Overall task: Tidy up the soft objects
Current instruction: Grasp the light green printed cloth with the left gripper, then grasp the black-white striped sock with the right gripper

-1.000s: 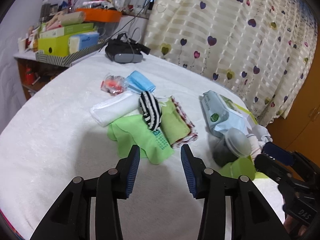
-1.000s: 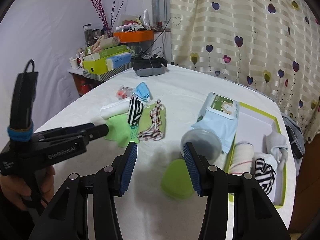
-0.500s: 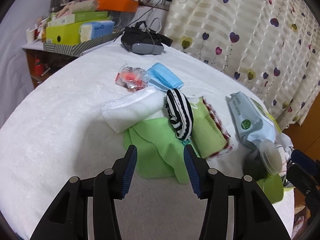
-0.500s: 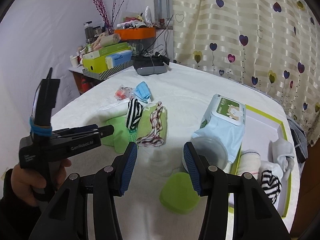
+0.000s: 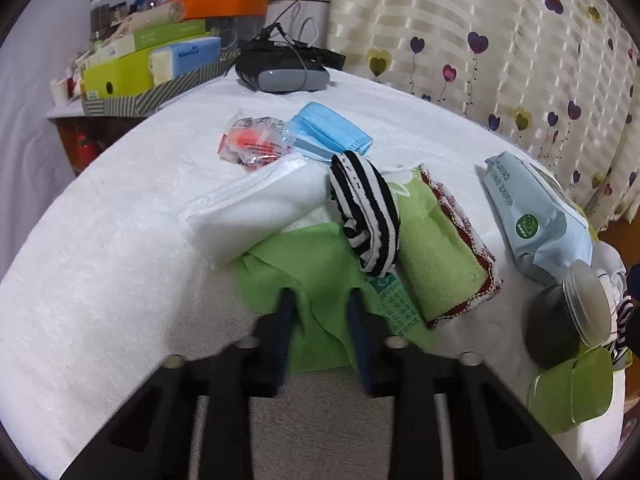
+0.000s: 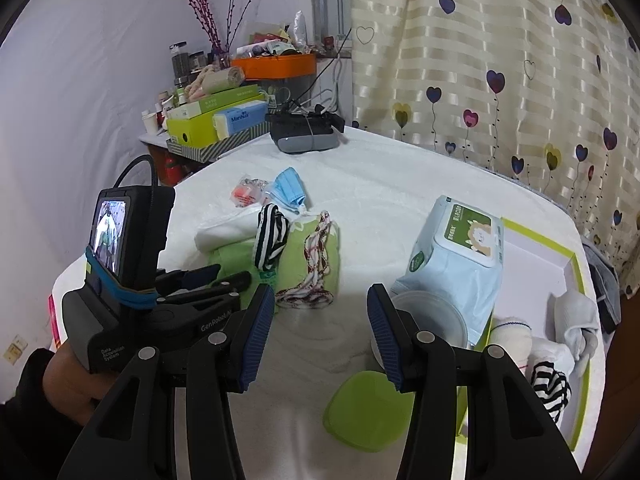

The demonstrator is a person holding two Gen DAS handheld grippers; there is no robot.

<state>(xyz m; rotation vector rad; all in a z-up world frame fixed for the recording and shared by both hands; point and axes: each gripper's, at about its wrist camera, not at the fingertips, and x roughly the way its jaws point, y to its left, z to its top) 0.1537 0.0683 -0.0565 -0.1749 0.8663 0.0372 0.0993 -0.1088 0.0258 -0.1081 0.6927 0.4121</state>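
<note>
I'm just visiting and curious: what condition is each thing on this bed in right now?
left gripper: open, astride the green cloth
right gripper: open, empty
striped sock: bunched, lying on the cloths
white towel: folded
wet wipes pack: lid closed
clear jar: on its side

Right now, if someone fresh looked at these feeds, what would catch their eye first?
Probably the bright heap mid-table: a black-and-white striped sock draped over a lime green cloth, with a folded white towel beside it. The left gripper sits blurred, straddling that cloth's near edge. To the right, a pale blue wipes pack leans by a green-rimmed box already holding rolled socks.
</note>
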